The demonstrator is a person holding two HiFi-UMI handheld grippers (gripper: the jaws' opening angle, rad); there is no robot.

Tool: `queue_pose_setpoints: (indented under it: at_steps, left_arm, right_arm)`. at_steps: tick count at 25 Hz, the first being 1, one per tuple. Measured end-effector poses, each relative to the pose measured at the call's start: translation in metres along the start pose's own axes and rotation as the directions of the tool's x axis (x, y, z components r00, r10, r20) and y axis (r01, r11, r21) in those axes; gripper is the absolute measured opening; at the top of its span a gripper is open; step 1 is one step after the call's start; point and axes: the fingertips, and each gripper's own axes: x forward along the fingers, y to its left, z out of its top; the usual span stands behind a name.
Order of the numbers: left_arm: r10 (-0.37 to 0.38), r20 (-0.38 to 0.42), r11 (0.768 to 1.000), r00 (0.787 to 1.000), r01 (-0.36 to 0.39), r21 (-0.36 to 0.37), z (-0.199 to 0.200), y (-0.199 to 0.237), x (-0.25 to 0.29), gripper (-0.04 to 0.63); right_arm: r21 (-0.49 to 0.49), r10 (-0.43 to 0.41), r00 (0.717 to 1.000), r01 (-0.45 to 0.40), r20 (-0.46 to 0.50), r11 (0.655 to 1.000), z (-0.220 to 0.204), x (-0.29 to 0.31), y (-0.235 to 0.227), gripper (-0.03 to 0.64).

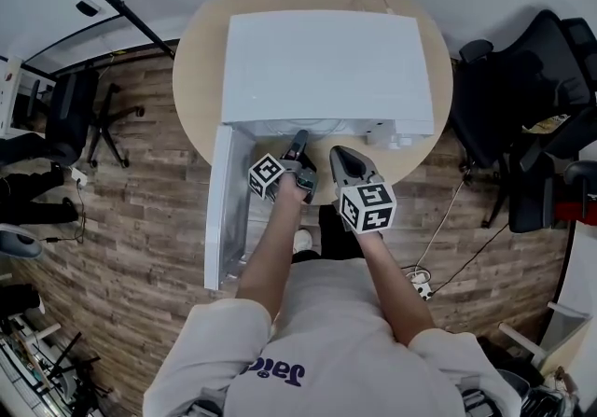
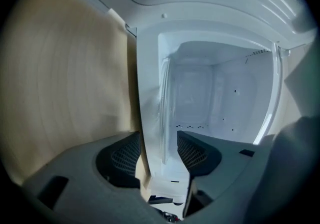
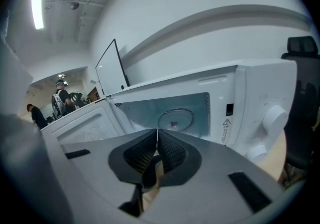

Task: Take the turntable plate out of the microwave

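Observation:
The white microwave point(image 1: 326, 65) stands on a round wooden table point(image 1: 201, 51) with its door point(image 1: 224, 210) swung open to the left. In the right gripper view the glass turntable plate point(image 3: 175, 118) lies flat on the cavity floor. My left gripper point(image 1: 298, 138) reaches into the cavity mouth, rolled on its side. Its jaws stand open point(image 2: 159, 140), with the plate's thin glassy edge point(image 2: 164, 102) and the white front sill between the pads, neither pad pressing. My right gripper point(image 1: 338, 156) waits just outside the opening, shut on nothing point(image 3: 157, 135).
The control panel with two knobs point(image 3: 272, 115) is at the microwave's right. Black office chairs point(image 1: 532, 117) stand to the right of the table, another chair point(image 1: 79, 117) to the left. A cable point(image 1: 448, 219) runs over the wooden floor. People point(image 3: 60, 98) stand far off.

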Motion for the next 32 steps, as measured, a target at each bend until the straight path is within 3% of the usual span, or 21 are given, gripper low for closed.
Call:
queue_pose_setpoints:
  at_steps: [3,6,10,13,18,32]
  left_arm:
    - [0.007,0.003,1.000,1.000,-0.007,-0.017,0.001,0.000,0.002,0.218]
    - [0.028,0.015,0.999,0.999,-0.028,-0.045,0.002,0.002,0.002,0.119]
    - [0.027,0.041,0.996,0.999,-0.024,-0.086,0.002,0.001,0.000,0.079]
    - [0.027,0.019,0.997,0.999,-0.026,-0.071,-0.001,-0.001,-0.002,0.048]
    - [0.020,-0.005,0.998,1.000,-0.020,-0.059,-0.002,-0.001,-0.008,0.044]
    - [-0.003,-0.042,0.999,0.999,0.001,-0.054,-0.021,0.000,-0.029,0.038]
  right_arm:
    - [0.012,-0.004,1.000,0.004,-0.002,1.000,-0.001,-0.001,-0.004,0.018]
    - [0.033,-0.004,1.000,0.004,0.002,0.999,0.000,0.000,-0.007,0.017]
    - [0.036,0.000,1.000,0.000,-0.001,0.999,-0.003,0.005,-0.009,0.018]
    - [0.104,0.009,1.000,-0.008,-0.010,0.995,-0.015,0.008,-0.012,0.018]
    - [0.253,0.041,0.999,-0.034,-0.019,0.967,-0.036,0.015,-0.016,0.018]
    - [0.375,0.085,0.995,-0.058,-0.057,0.925,-0.085,0.021,-0.024,0.018]
